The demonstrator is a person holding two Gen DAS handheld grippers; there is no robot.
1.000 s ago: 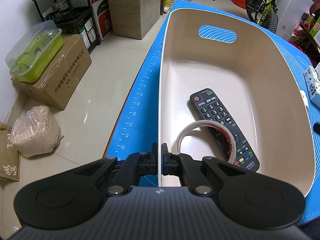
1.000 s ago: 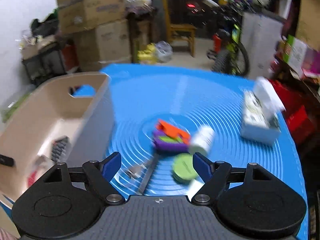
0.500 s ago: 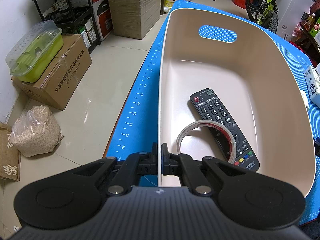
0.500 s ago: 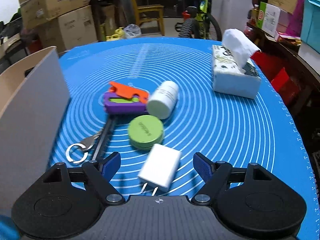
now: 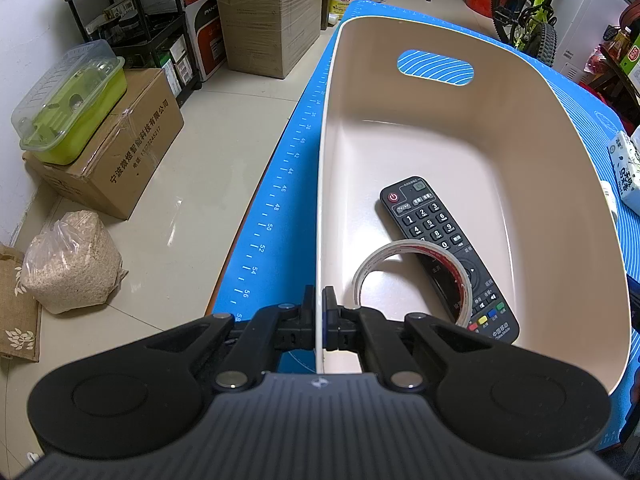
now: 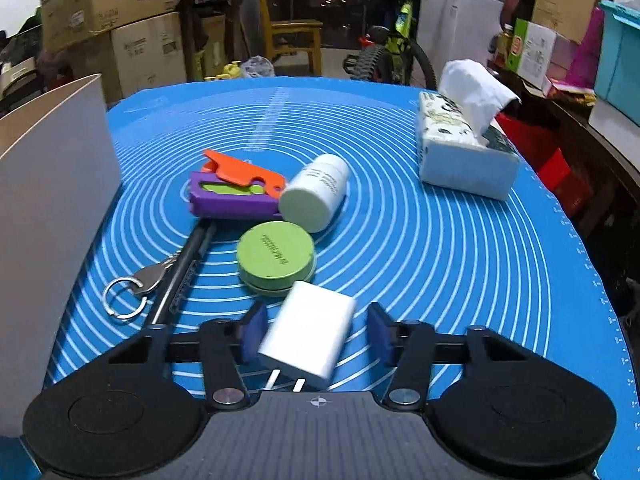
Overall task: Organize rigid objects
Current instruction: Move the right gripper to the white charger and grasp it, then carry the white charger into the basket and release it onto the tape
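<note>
the task reads as partly done, with most of it still ahead. two things already lie in the beige bin [image 5: 500, 128]: a black remote control [image 5: 436, 236] flat on its floor and a roll of clear tape [image 5: 408, 276] leaning over the remote's lower end. the left gripper [image 5: 319, 312] has its jaws clamped tight on the bin's near rim, which i judge to be a steadying hold. the rest waits on the blue mat [image 6: 420, 240] that covers the surface, beside the bin's outer wall: a white charger [image 6: 308, 340], a green round tin [image 6: 276, 254] just beyond it, a white bottle [image 6: 316, 192] on its side touching a purple and orange folding toy [image 6: 236, 192], and a key on a ring [image 6: 136, 284] lying against a dark slim tool [image 6: 188, 264] whose kind i cannot tell. a tissue box [image 6: 464, 156] stands well apart at the right; being soft, it is probably not part of the job. the right gripper [image 6: 314, 332] has the charger between its jaws, which are closing; one pad looks at or very near the charger's side, the other shows a small gap, so the charger is not yet gripped and still lies on the mat. by my count two items are stowed and about six are left, the charger being the one in hand now.
</note>
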